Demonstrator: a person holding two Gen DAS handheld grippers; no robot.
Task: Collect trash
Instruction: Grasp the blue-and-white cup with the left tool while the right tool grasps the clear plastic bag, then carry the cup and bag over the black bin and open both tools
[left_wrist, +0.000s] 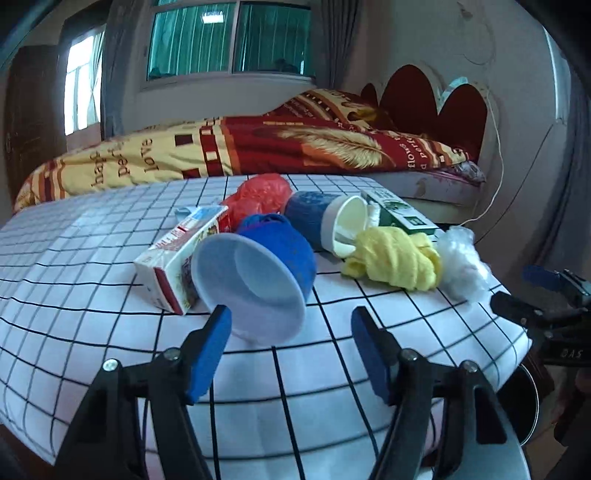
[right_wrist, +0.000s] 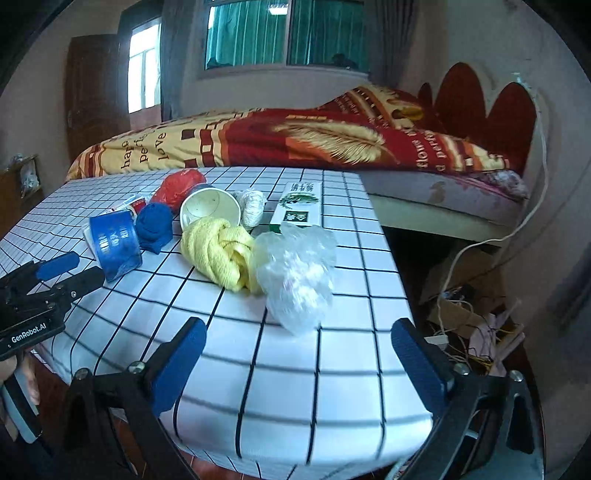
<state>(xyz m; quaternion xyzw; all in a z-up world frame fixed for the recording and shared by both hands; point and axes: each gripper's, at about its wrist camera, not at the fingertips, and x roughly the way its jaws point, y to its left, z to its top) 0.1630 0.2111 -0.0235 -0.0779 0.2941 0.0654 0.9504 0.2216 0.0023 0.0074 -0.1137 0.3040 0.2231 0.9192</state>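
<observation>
Two hand-held tools hover at the near edge of a counter (left_wrist: 74, 258) covered in a white checked cloth, where a pile of trash lies: a blue paper cup (left_wrist: 258, 280) on its side, a milk carton (left_wrist: 177, 258), a yellow cloth (left_wrist: 395, 258) and a clear plastic bag (right_wrist: 295, 273). The left tool (left_wrist: 291, 350) is spread and empty just short of the blue cup's rim; the right tool (right_wrist: 299, 365) is spread wide and empty, facing the plastic bag. The step in hand looks like the reach for a first pick, so each tool must next move forward around its item and then close.

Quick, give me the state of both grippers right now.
Left gripper: open, holding nothing, aimed at the blue cup.
Right gripper: open wide, empty, facing the clear plastic bag.
</observation>
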